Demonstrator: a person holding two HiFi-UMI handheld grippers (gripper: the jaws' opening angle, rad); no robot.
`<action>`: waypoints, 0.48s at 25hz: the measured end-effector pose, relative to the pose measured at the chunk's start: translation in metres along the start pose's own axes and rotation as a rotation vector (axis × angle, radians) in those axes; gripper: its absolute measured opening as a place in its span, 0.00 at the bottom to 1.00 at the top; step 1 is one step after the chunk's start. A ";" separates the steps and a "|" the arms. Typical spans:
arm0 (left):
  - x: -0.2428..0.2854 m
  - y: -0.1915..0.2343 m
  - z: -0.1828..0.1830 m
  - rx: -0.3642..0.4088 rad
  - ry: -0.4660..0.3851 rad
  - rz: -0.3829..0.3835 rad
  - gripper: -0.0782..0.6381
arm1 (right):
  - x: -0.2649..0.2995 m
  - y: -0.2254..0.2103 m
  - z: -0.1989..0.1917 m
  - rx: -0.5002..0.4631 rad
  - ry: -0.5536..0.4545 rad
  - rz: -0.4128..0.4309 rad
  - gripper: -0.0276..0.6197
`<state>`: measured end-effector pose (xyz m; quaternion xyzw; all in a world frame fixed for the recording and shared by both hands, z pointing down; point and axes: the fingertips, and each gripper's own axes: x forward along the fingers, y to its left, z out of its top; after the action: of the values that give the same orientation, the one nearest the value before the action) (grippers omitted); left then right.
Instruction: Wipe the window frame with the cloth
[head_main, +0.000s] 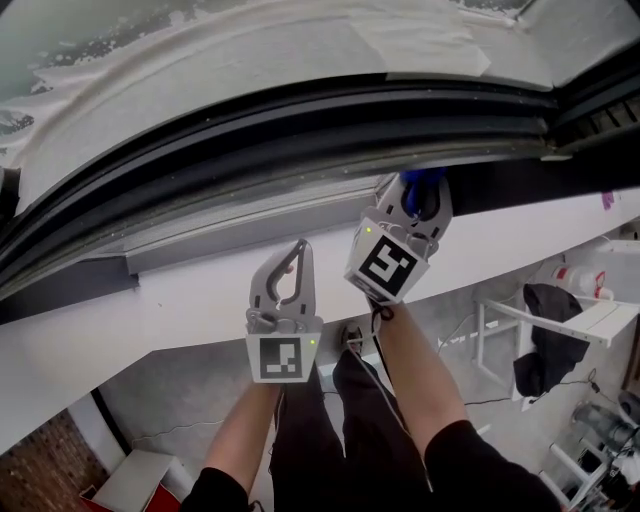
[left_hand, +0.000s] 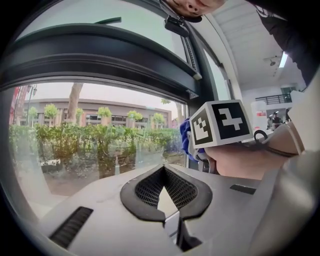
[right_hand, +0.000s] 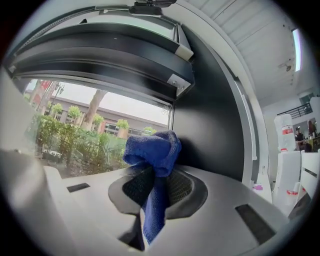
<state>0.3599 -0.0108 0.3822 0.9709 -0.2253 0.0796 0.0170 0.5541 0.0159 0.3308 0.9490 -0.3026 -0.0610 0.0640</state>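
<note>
The dark window frame (head_main: 300, 130) curves across the top of the head view above a white sill (head_main: 150, 310). My right gripper (head_main: 418, 200) is shut on a bunched blue cloth (head_main: 422, 184), held up at the frame's lower rail. In the right gripper view the cloth (right_hand: 152, 147) bulges out past the jaws of the right gripper (right_hand: 157, 172), close to the dark upright post (right_hand: 210, 125). My left gripper (head_main: 298, 255) is lower left of it over the sill, shut and holding nothing. In the left gripper view, the left gripper (left_hand: 163, 170) has its pads together, and the cloth (left_hand: 185, 137) shows beside the marker cube.
The window glass (left_hand: 90, 145) looks out on hedges and buildings. Far below at the right stand a white table (head_main: 590, 320) with a dark garment (head_main: 545, 330) hung on it. A red and white object (head_main: 130, 490) lies at the lower left. The person's legs are directly beneath.
</note>
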 end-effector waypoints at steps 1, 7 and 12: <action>-0.001 0.000 -0.002 -0.004 0.002 0.008 0.12 | 0.000 0.001 -0.003 0.003 0.000 0.007 0.11; -0.004 -0.009 -0.010 0.006 0.008 0.028 0.12 | -0.001 0.004 -0.015 0.015 0.003 0.040 0.11; -0.003 -0.012 -0.010 0.018 -0.003 0.057 0.12 | 0.000 0.005 -0.019 0.044 -0.006 0.049 0.11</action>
<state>0.3615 0.0022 0.3916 0.9643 -0.2520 0.0807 0.0059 0.5545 0.0130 0.3507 0.9423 -0.3273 -0.0557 0.0437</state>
